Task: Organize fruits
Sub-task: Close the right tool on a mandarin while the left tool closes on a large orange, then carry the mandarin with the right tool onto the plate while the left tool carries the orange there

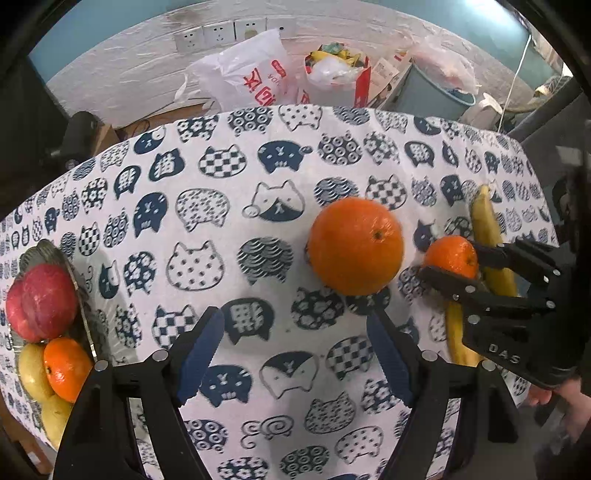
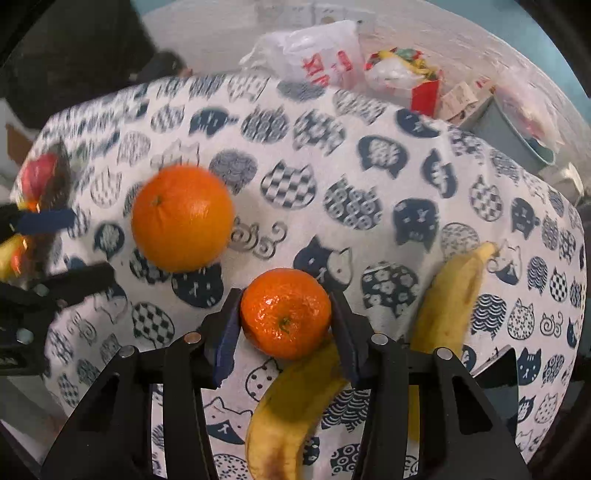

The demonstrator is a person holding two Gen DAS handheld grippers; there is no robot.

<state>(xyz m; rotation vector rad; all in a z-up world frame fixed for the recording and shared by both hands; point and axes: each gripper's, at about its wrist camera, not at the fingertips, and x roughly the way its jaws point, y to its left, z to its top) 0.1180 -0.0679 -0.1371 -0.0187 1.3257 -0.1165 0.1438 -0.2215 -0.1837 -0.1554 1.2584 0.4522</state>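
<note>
Cat-print tablecloth point(image 2: 369, 155) carries a small mandarin point(image 2: 286, 313) just beside the big orange point(image 2: 183, 218) — right gripper point(image 2: 284, 325) pinches its soft, light, likely bruisable middle — left gripper point(image 1: 295, 354) gapes empty.

light: bright, even | shadows: soft | edges: fisheye-warped, dark vignette | right wrist view: motion-blurred

We see a lived-in home room: a table under a white cloth printed with navy cat faces point(image 1: 258, 206), white wall sockets point(image 1: 218, 33) on a rough whitewashed wall, crumpled plastic shopping bags point(image 1: 251, 74), and a grey waste bin point(image 1: 432, 92) behind.
</note>
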